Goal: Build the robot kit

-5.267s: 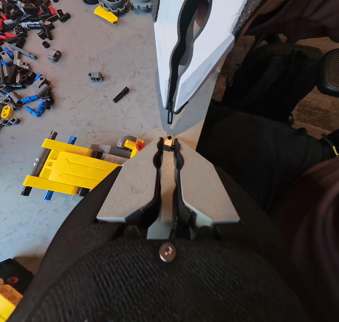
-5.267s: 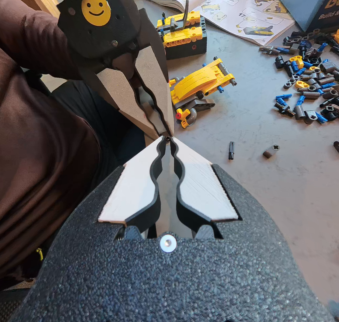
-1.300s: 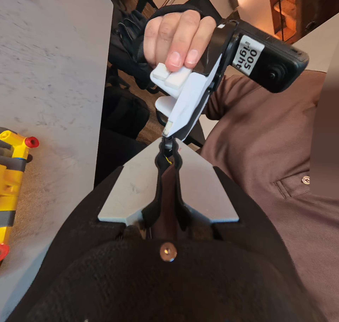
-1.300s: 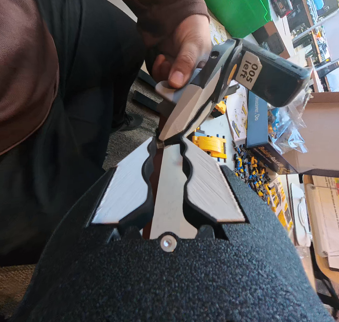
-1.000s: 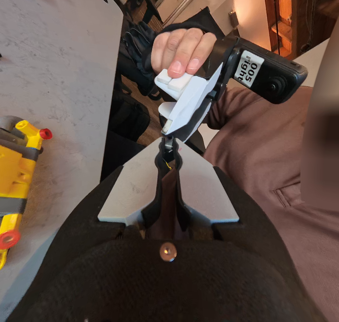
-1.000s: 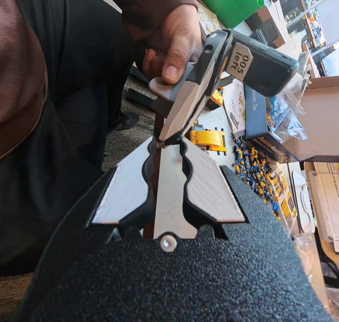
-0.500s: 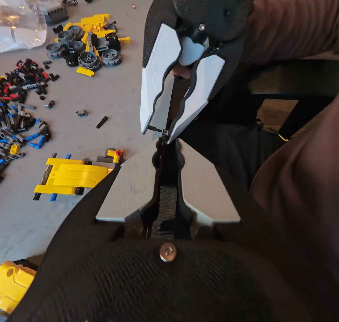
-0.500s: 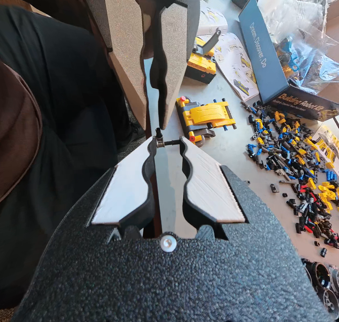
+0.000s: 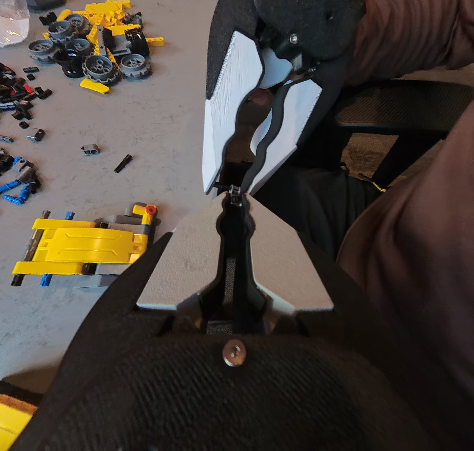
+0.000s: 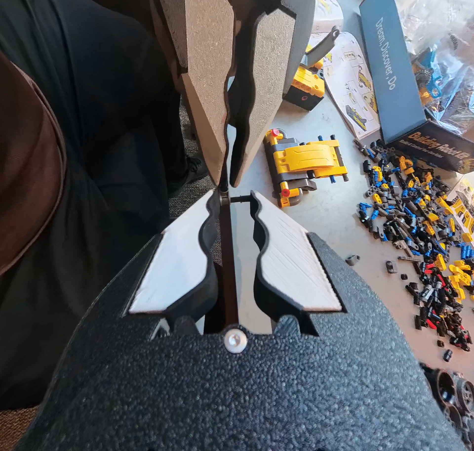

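Connector (image 10: pixel 224 197) with pin | pinched by left gripper (image 9: pixel 235 199) | right gripper (image 10: pixel 234 197) seemingly clamps pin ends

The two grippers meet tip to tip just off the table's (image 9: pixel 159 120) near edge, above the person's lap. The left gripper (image 9: pixel 234 200) pinches a small connector piece (image 9: pixel 234 191); a thin pin (image 10: pixel 239 199) spans the tips of the right gripper (image 10: pixel 236 199), touching that piece. On the table, a partly built vehicle (image 9: pixel 84 246) lies near the edge. Farther in sits a spread of loose pieces (image 10: pixel 423 233), with wheels (image 9: pixel 100 66) beyond. A box (image 10: pixel 400 79) and an instruction booklet (image 10: pixel 351 84) lie behind the vehicle.
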`<state>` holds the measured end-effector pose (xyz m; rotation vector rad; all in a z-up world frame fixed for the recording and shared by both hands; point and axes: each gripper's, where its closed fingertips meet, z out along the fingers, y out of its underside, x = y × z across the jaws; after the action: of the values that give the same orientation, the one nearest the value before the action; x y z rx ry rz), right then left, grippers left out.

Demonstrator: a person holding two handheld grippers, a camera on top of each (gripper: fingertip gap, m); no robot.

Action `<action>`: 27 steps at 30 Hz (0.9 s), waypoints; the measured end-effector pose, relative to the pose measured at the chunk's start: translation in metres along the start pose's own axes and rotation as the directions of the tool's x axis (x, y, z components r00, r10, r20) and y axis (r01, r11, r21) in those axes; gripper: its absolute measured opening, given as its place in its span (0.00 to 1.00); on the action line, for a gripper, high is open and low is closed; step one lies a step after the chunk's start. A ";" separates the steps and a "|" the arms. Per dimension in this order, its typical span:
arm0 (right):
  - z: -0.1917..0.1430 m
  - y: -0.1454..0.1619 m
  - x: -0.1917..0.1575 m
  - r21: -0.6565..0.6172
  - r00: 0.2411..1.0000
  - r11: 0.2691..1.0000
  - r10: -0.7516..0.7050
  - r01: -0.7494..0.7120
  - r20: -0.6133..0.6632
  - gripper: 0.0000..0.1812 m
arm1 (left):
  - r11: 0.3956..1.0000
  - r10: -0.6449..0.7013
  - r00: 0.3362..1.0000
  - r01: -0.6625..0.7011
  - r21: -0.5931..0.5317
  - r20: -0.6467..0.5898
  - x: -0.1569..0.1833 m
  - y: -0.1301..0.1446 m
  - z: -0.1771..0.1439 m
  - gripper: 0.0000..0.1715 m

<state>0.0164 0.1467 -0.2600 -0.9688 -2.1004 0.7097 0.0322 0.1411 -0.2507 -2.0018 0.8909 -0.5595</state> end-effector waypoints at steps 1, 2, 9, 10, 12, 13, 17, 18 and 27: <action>0.002 0.000 -0.001 -0.005 1.000 1.000 -0.004 0.004 0.004 0.11 | 1.000 -0.007 1.000 0.007 -0.007 -0.010 0.001 0.002 0.001 0.03; 0.003 0.000 -0.001 -0.013 1.000 1.000 -0.007 0.007 -0.003 0.11 | 1.000 -0.006 1.000 0.006 -0.009 -0.007 0.001 0.003 0.002 0.01; 0.003 -0.009 0.012 0.058 0.996 0.998 -0.005 0.011 -0.094 0.11 | 0.998 0.049 0.997 -0.051 0.023 0.063 -0.009 -0.002 -0.006 0.01; 0.004 -0.010 0.013 0.066 0.995 0.998 -0.003 0.010 -0.101 0.11 | 0.997 0.068 0.994 -0.070 0.025 0.081 -0.010 -0.002 -0.007 0.01; 0.005 -0.012 0.014 0.086 0.995 0.996 0.012 -0.003 -0.100 0.12 | 0.993 0.111 0.988 -0.116 0.034 0.109 -0.011 -0.004 -0.009 0.01; 0.007 -0.011 0.014 0.088 0.996 0.996 0.032 -0.024 -0.086 0.13 | 0.990 0.135 0.983 -0.140 0.033 0.125 -0.011 -0.003 -0.010 0.01; 0.004 -0.004 0.020 0.105 0.985 0.980 0.171 -0.168 -0.021 0.20 | 0.948 0.318 0.921 -0.315 -0.051 0.223 -0.016 0.010 -0.011 0.01; 0.002 -0.002 0.022 0.115 0.976 0.969 0.217 -0.216 0.004 0.18 | 0.926 0.377 0.896 -0.364 -0.099 0.236 -0.016 0.017 -0.009 0.01; 0.005 -0.011 0.002 0.133 0.926 0.936 0.289 -0.327 0.244 0.16 | 0.749 0.662 0.708 -0.612 -0.255 0.245 -0.006 0.033 0.002 0.01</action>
<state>0.0069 0.1415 -0.2540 -1.1834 -2.0502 1.1884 0.0173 0.1339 -0.2794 -1.6788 1.3590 0.2426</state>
